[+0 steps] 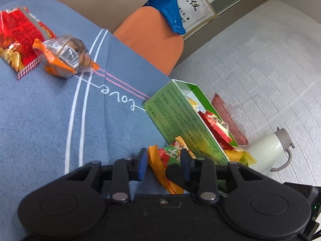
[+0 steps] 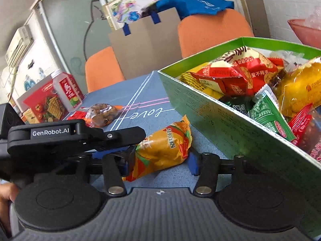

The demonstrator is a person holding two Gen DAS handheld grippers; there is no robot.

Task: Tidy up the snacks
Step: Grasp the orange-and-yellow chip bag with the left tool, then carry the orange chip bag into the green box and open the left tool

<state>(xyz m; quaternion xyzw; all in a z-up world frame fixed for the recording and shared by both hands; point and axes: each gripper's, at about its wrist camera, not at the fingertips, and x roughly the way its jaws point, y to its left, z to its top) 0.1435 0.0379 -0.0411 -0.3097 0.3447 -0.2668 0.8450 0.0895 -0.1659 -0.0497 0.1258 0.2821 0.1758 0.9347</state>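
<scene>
An orange and green snack packet (image 2: 162, 146) lies on the blue tablecloth beside the green box (image 2: 230, 120). My left gripper (image 1: 163, 164) is shut on it; the packet (image 1: 170, 160) sits between its blue pads. My left gripper also shows in the right wrist view (image 2: 112, 138), clamping the packet's left end. My right gripper (image 2: 160, 162) is open, its blue pads on either side of the same packet. The green box holds several wrapped snacks (image 2: 236, 74). A clear wrapped pastry (image 1: 68, 58) and a red chip bag (image 1: 20, 38) lie farther off.
A red drink bottle (image 2: 67, 92) and a red cracker box (image 2: 43, 102) stand at the table's far left. Orange chairs (image 2: 212, 32) stand behind the table. A white kettle (image 1: 270, 150) and a pink bowl (image 1: 228, 118) sit beyond the box.
</scene>
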